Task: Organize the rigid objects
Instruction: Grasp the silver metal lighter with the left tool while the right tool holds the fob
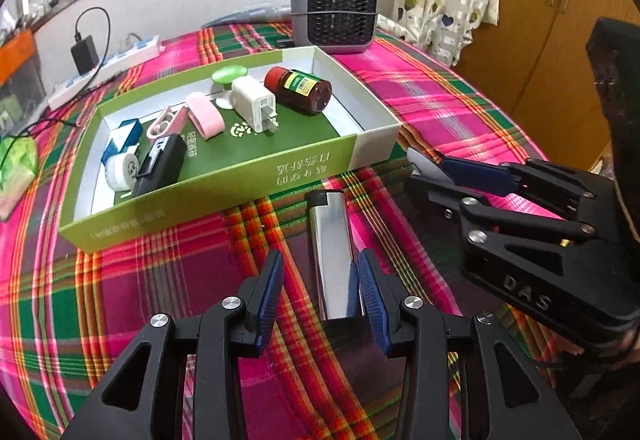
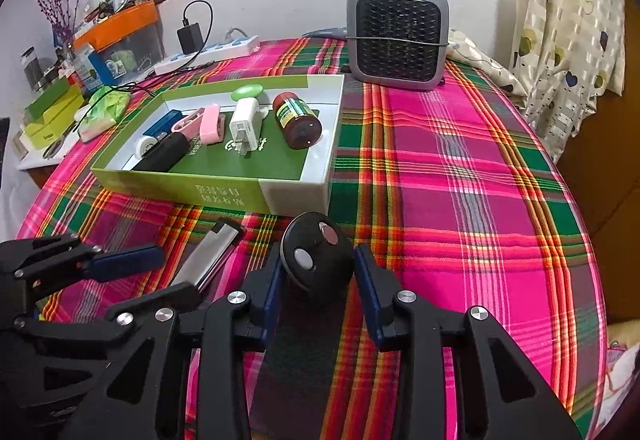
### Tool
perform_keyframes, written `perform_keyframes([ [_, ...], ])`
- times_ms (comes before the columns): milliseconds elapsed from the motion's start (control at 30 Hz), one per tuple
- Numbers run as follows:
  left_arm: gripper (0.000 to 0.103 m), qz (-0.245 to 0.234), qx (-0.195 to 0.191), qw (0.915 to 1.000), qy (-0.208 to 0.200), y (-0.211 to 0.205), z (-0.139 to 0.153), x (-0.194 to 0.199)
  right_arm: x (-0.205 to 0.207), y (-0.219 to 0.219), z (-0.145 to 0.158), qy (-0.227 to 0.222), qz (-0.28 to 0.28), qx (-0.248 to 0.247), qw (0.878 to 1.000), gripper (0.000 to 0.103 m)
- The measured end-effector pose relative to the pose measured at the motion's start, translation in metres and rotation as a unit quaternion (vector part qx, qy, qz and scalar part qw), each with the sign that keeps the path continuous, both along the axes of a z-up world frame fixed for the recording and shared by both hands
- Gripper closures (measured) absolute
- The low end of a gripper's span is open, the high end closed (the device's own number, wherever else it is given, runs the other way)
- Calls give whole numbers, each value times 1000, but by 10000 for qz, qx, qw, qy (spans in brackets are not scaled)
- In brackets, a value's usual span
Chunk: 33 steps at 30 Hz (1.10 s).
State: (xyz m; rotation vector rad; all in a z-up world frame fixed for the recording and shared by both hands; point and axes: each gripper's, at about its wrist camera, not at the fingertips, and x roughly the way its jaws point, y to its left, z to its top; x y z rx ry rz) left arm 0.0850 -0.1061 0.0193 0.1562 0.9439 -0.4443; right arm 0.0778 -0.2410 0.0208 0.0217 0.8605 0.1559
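The plaid tablecloth (image 2: 460, 168) fills both views, and ahead of both pairs of jaws, well beyond their tips, sits the green-and-white box (image 1: 256, 176), already holding a brown bottle (image 1: 298, 90), a white plug adapter (image 1: 254, 102) and several smaller pieces. Two things lie outside it, on the cloth just short of its near wall.

The silver lighter (image 1: 332, 256) lies between the spread jaws of the left gripper (image 1: 320, 272). Its long axis runs along the line the fingers point, black cap end toward the box. It sits off-centre: the right-hand pad looks to be against or just beside its side, while the left-hand pad stands clear with cloth showing in the gap. The jaws are not pinching it. To grip, they probably need only close, perhaps after a slight shift toward the lighter.

The right gripper (image 2: 318, 268) has its pads pressed on the two flanks of the round black key fob (image 2: 316, 258), button face up. In the left wrist view a pale card-like sliver shows near its tips; what it is cannot be told.
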Motion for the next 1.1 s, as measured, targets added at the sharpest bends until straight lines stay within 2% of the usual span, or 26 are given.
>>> perform_keyframes([
  [400,65,76,348,9992,-177,-13,-4,7,-3,-8,-1,1,-36,124,9999,67],
  [600,65,101,349,9991,-209,-13,-4,8,-4,-7,-2,19,16,124,9999,67],
  [667,68,118,356,9990,-233,-13,-5,8,-4,-6,-2,24,24,122,9999,67],
  [733,79,129,352,9990,-254,-12,-5,8,-4,-6,-3,28,25,123,9999,67],
  [767,81,134,329,9990,-252,-11,-5,9,-4,-6,-3,29,25,122,9999,67],
  [1100,81,117,239,9994,-238,-9,-5,7,-4,-5,-4,53,25,96,9999,67],
])
